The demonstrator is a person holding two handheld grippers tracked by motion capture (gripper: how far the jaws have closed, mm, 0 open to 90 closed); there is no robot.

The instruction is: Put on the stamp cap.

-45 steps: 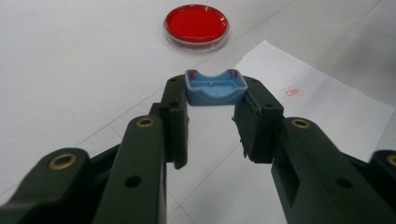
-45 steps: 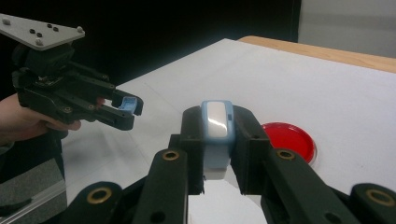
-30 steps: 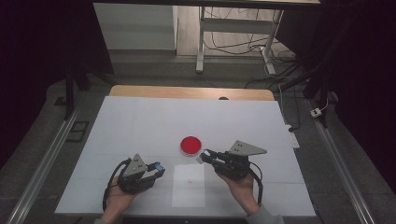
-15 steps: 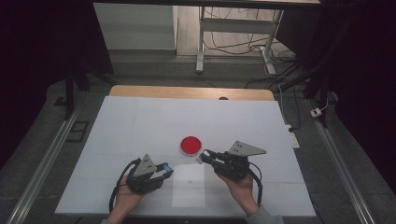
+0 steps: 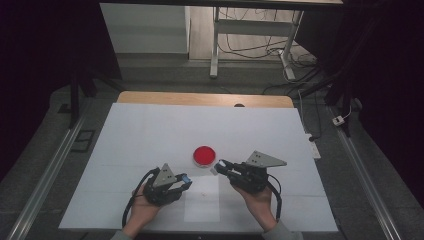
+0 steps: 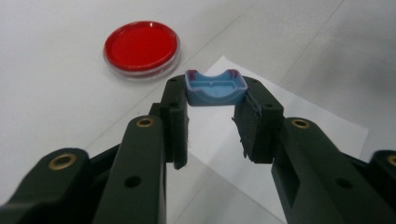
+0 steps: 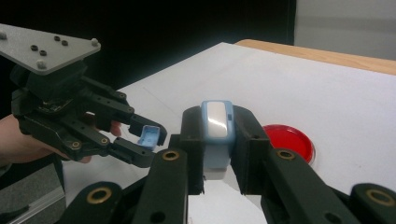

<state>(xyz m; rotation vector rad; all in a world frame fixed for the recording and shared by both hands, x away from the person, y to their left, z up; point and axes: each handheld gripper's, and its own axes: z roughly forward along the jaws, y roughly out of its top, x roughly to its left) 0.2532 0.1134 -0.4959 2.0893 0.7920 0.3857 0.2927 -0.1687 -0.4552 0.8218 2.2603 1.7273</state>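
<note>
My left gripper [image 5: 185,179] is shut on a small blue cap [image 6: 215,88], pinched crosswise between its jaw tips just above a white sheet [image 6: 322,126]. My right gripper [image 5: 220,165] is shut on a light blue and white oblong block [image 7: 216,122], which stands upright between its jaws. In the right gripper view the left gripper [image 7: 148,140] points at the block with the blue cap [image 7: 149,135] at its tip, a short gap apart. The two grippers face each other over the sheet [image 5: 202,201].
A round red dish with a clear rim [image 5: 204,155] lies flat just beyond both grippers, seen also as the dish [image 6: 141,46] and the dish [image 7: 288,140]. The white table top [image 5: 150,130] ends in a wooden far edge [image 5: 200,98]. Cables lie on the floor behind.
My left gripper has moved right with the blue cap, closer to the right gripper. The right gripper has stayed almost in place.
</note>
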